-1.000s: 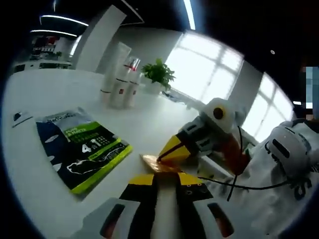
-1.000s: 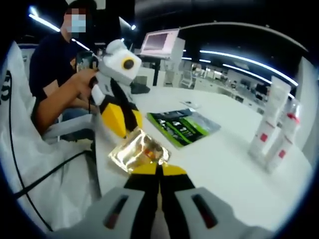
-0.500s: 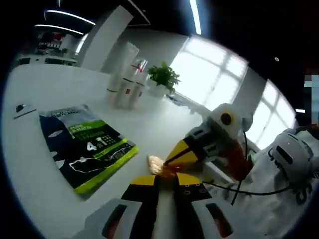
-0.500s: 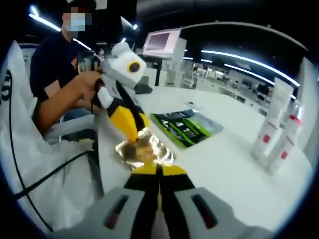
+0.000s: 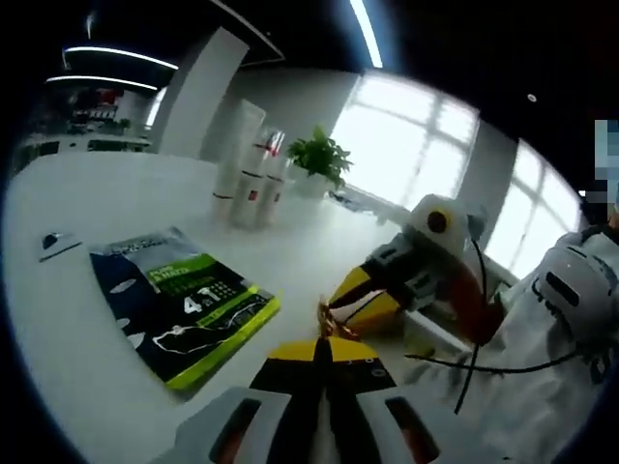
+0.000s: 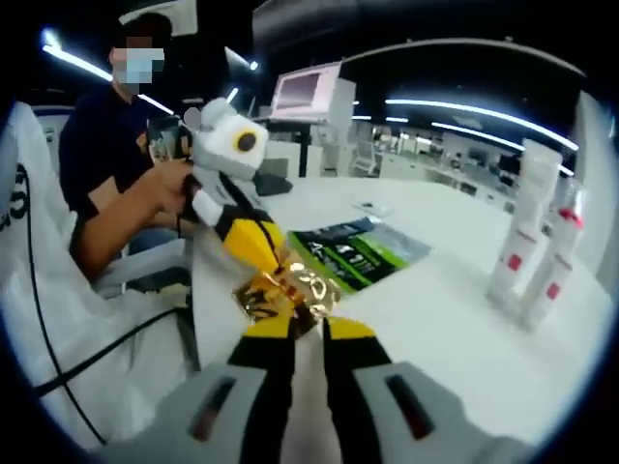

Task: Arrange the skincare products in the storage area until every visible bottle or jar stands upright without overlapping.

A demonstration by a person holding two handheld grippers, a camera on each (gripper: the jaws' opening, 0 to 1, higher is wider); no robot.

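Note:
A crumpled gold foil sachet (image 6: 282,286) hangs just above the white table (image 6: 455,329) between both grippers. In the left gripper view the sachet (image 5: 327,317) shows edge-on, and my left gripper (image 5: 324,340) is shut on it. My right gripper (image 6: 308,327) has its jaws a little apart, with the sachet's near corner between them. The left gripper (image 6: 253,237) comes in from the left and pinches the sachet's far side. The right gripper (image 5: 372,290) enters from the right, its yellow jaws slightly parted. White skincare tubes with red labels (image 5: 250,179) (image 6: 530,261) stand upright far off.
A flat black and green packet (image 5: 184,302) (image 6: 356,251) lies on the table. A small card (image 5: 53,242) lies beyond it, and a potted plant (image 5: 317,159) stands behind the tubes. A seated person (image 6: 106,174) holds the left gripper. White fabric (image 6: 48,319) hangs at the table's edge.
The sachet has tipped up from lying flat to nearly on edge in the left gripper. My right gripper's jaws have moved apart a little.

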